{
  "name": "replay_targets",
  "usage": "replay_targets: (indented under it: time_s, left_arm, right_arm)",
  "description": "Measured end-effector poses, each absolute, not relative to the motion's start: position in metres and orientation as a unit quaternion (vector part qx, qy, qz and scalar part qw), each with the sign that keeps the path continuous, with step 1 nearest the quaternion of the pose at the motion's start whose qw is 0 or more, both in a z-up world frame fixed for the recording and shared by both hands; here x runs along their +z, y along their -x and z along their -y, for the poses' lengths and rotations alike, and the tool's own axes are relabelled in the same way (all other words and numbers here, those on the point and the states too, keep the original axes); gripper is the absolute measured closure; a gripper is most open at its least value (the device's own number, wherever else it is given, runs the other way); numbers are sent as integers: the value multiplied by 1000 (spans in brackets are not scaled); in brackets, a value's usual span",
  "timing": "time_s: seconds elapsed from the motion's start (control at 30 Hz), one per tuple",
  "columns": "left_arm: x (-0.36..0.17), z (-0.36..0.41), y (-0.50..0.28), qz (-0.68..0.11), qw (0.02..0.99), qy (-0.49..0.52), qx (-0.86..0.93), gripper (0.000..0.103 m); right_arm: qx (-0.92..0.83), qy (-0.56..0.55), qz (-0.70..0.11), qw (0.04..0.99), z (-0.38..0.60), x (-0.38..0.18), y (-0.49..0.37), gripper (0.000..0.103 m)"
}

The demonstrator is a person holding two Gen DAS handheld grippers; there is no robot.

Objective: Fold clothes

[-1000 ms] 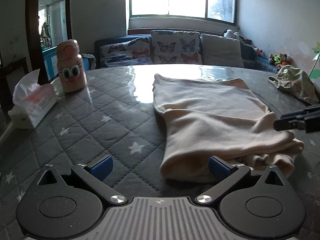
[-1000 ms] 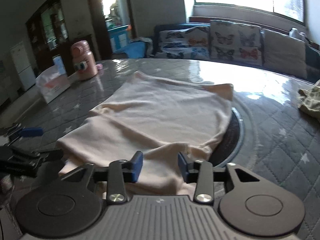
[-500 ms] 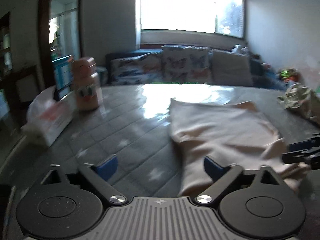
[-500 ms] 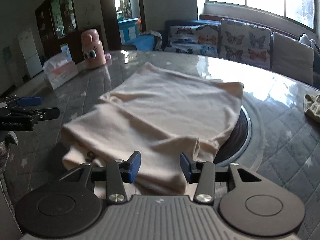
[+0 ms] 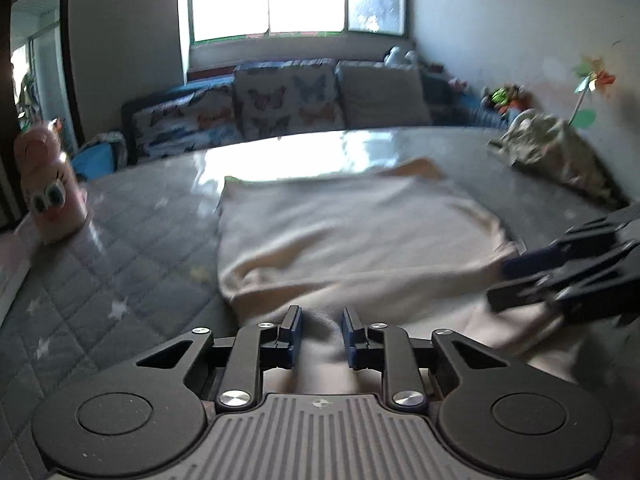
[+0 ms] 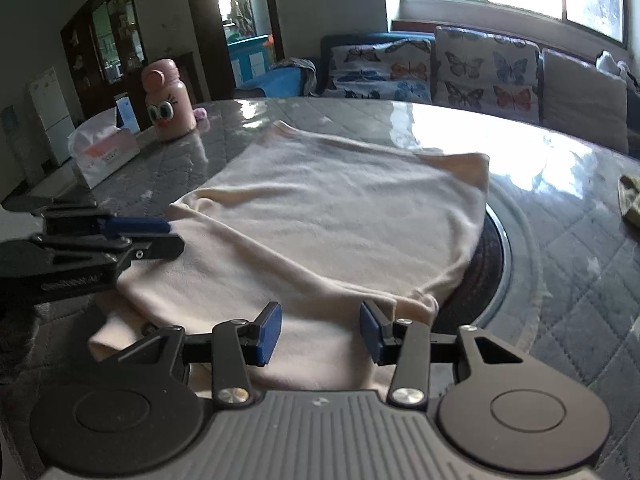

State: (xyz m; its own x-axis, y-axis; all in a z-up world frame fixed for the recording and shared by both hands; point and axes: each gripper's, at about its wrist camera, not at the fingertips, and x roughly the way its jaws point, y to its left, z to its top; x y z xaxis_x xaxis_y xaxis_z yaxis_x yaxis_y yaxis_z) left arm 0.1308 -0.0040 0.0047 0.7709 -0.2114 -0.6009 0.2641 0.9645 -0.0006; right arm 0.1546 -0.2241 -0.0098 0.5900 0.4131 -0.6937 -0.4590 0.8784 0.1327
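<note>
- Garment [image 6: 332,216]: cream knit piece, lay partly folded across the centre of the right wrist frame, its near hem bunched in layers at the lower middle; spread flat on the table [image 6: 568,248], presumably so the next fold could be taken from the near edge.
- Left tool [image 5: 321,330]: at the lower centre of the left wrist frame; blue pads [image 5: 294,336] stood close together with a ridge of the cream cloth pinched up between them. Judged clamped on the near hem, though motion blur left the contact soft.
- Right tool [image 6: 319,330]: at the lower centre of its own frame, pads [image 6: 269,334] well apart, straddling the near hem over the cloth without gripping it; likely placed to take a second hold beside the left tool.
- Placement of the two: side by side along one edge, a fair setting for lifting that hem evenly and carrying it toward the far side.
- Pink bottle [image 6: 167,102] with cartoon eyes: upright at upper left of the right wrist frame, well apart from the garment.
- Tissue box [image 6: 106,156]: left of the bottle, near the table edge.
- Camouflage-patterned cloth [image 5: 556,152]: heaped at the right of the left wrist frame, apart from the garment; perhaps awaiting its turn.
</note>
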Motion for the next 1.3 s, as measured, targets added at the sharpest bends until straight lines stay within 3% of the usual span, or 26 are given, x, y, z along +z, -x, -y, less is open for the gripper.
replay_targets:
  time_s: [0.6,0.83,0.93,1.3]
  left_arm:
    - [3,-7,-146,-323,938,-45,-121,75]
    - [8,-11,-136,-319,939,-51,-116,70]
    - [16,-11,-116,-304,941,-78,-127,61]
    - [9,4,-45,-266,917,-233,-187,52]
  right_arm:
    - [254,42,-369,893,220,-4,-159,59]
    - [257,61,-378,887,221,-9,-153,59]
    - [266,68,-368,888,222,-1,-143,59]
    - [285,128,-353,882,225,1,-110,55]
